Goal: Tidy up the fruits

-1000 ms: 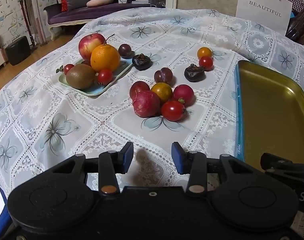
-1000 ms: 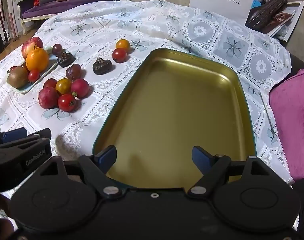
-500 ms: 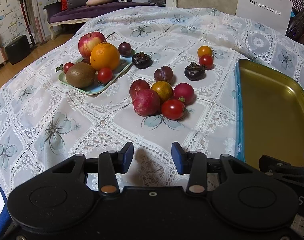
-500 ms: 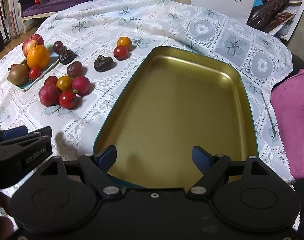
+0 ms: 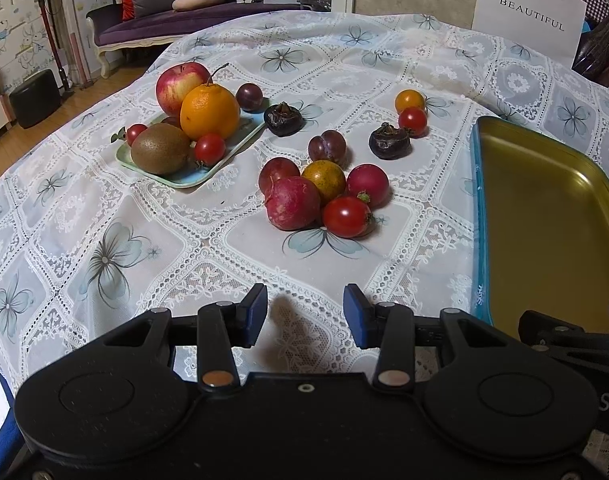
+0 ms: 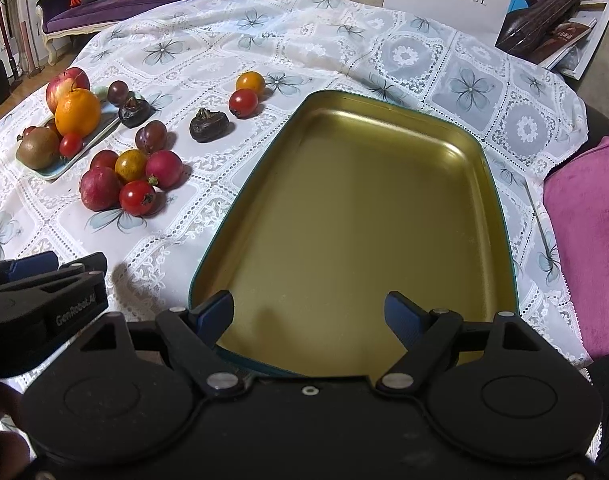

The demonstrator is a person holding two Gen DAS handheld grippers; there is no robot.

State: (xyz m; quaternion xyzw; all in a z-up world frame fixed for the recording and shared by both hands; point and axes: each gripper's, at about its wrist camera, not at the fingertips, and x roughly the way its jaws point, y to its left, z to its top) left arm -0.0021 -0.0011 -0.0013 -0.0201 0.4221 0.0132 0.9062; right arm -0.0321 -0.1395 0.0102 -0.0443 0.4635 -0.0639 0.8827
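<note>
Changed next to nothing over the last second: kept the left claw (image 5: 304,312) spread and empty, low over the lace tabletop (image 5: 144,240); kept the right claw (image 6: 310,314) wide apart and empty above the near end of the gold tray (image 6: 484,152). Edged the right view a touch forward, no more. Moved no fruit, so sorting likely not yet begun. Found the nearest cluster straight ahead of the left claw, cherry tomato (image 5: 346,216) foremost and touching its neighbours, probably awkward to pinch cleanly. Beyond, left a plum (image 5: 327,146) and two dark fruits (image 5: 389,141) loose. Farther left, noted a green plate (image 5: 184,180) crowded with kiwi (image 5: 160,154), orange (image 5: 209,111) and apple (image 5: 180,86).
</note>
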